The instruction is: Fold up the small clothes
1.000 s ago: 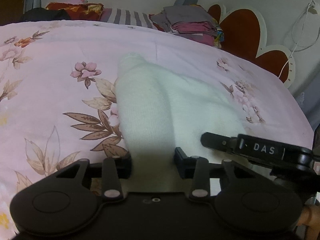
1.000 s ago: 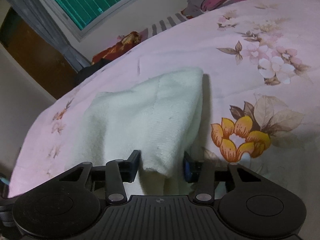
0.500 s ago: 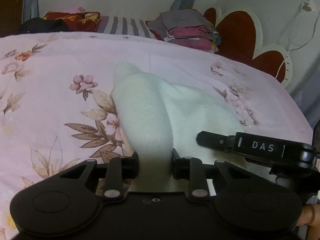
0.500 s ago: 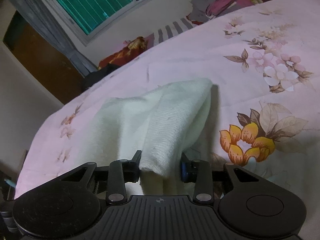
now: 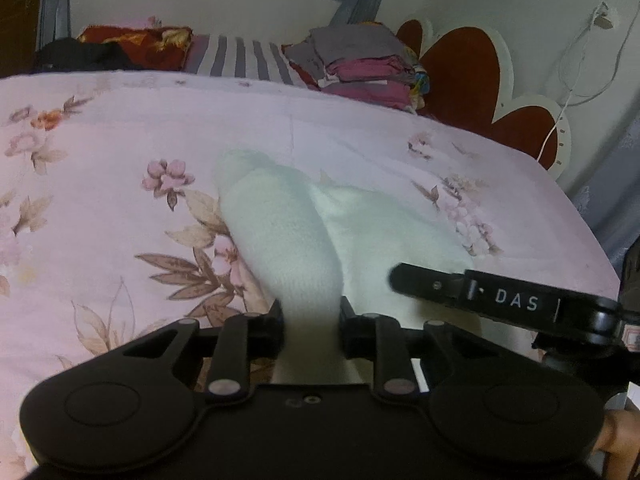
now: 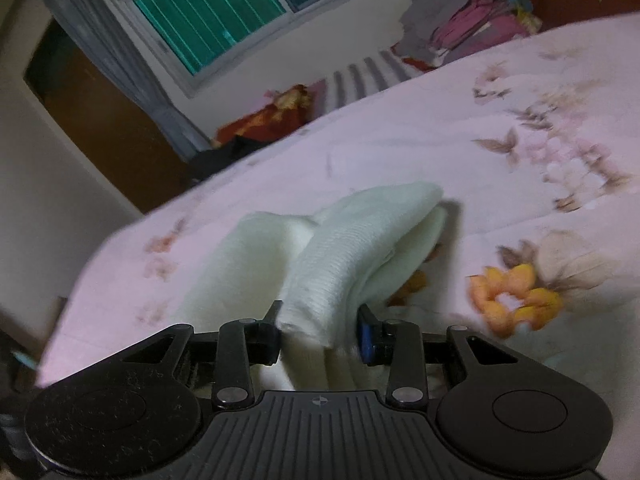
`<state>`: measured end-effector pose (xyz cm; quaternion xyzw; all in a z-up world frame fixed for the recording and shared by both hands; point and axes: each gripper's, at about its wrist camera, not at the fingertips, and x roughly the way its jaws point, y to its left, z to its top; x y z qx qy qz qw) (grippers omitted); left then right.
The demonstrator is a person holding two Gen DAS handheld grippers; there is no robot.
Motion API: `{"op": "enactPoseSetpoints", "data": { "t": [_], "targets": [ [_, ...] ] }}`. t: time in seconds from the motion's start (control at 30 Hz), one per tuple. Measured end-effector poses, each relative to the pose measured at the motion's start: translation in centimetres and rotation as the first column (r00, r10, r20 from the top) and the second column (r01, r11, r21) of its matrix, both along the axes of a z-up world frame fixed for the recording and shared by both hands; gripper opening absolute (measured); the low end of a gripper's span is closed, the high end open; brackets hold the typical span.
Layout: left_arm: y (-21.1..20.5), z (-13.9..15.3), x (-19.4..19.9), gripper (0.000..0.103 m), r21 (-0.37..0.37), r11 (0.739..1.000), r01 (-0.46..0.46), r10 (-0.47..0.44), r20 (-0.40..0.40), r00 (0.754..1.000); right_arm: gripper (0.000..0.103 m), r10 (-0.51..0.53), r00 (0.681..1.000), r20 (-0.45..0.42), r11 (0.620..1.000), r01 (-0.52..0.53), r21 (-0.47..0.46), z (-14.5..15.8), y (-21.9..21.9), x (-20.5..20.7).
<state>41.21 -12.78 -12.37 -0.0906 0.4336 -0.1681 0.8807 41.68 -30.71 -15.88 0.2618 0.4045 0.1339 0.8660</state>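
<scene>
White cloth [image 5: 288,240] lies raised off the floral bedsheet [image 5: 100,168], pinched between left gripper [image 5: 311,322], jaws closing, and right gripper [image 6: 320,330].

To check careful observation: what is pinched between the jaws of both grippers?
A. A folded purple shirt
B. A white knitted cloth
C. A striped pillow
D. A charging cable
B: the white knitted cloth runs up from the floral bedsheet into both grippers' jaws.

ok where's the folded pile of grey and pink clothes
In the left wrist view the folded pile of grey and pink clothes sits at the bed's far edge, between the striped pillow and red headboard.
</scene>
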Motion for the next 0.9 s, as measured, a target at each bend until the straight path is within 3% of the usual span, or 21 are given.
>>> {"op": "enactPoseSetpoints", "data": {
  "t": [0.03,0.17,0.37,0.4,0.47,0.67,0.9],
  "targets": [
    [0.0,-0.3,0.0,0.023,0.002,1.000,0.001,-0.001,-0.005,1.000,0.037,-0.012,1.000,-0.007,1.000,0.012,-0.019,-0.3,-0.2,0.0],
    [0.2,-1.3,-0.2,0.023,0.022,1.000,0.006,-0.005,-0.019,1.000,0.059,-0.030,0.999,-0.042,0.998,0.028,-0.051,-2.0,-1.4,0.1],
    [1.5,-2.5,0.4,0.025,-0.026,0.999,-0.026,0.024,-0.073,0.997,0.064,-0.018,0.996,-0.086,1.000,0.019,0.012,-4.4,-2.3,0.9],
    [1.4,-2.4,0.3,0.024,-0.026,0.999,-0.023,0.021,-0.063,0.998,0.062,-0.014,0.997,-0.081,1.000,0.015,0.019,-4.5,-2.2,1.1],
    [1.5,-2.2,0.1,0.021,-0.028,0.999,-0.025,0.023,-0.048,0.999,0.037,0.015,0.997,-0.074,0.998,-0.010,0.059,-4.4,-2.0,1.4],
    [3.1,0.1,-0.2,0.019,-0.092,0.994,-0.053,0.052,-0.016,0.999,0.033,0.031,0.999,-0.020,0.994,-0.029,0.104,-2.1,-1.6,1.2],
    [8.9,3.6,-1.2,0.019,-0.100,0.992,-0.072,0.078,0.060,0.995,0.033,0.077,0.995,0.056,0.990,-0.083,0.113,2.1,3.3,1.4]
  ]
}}
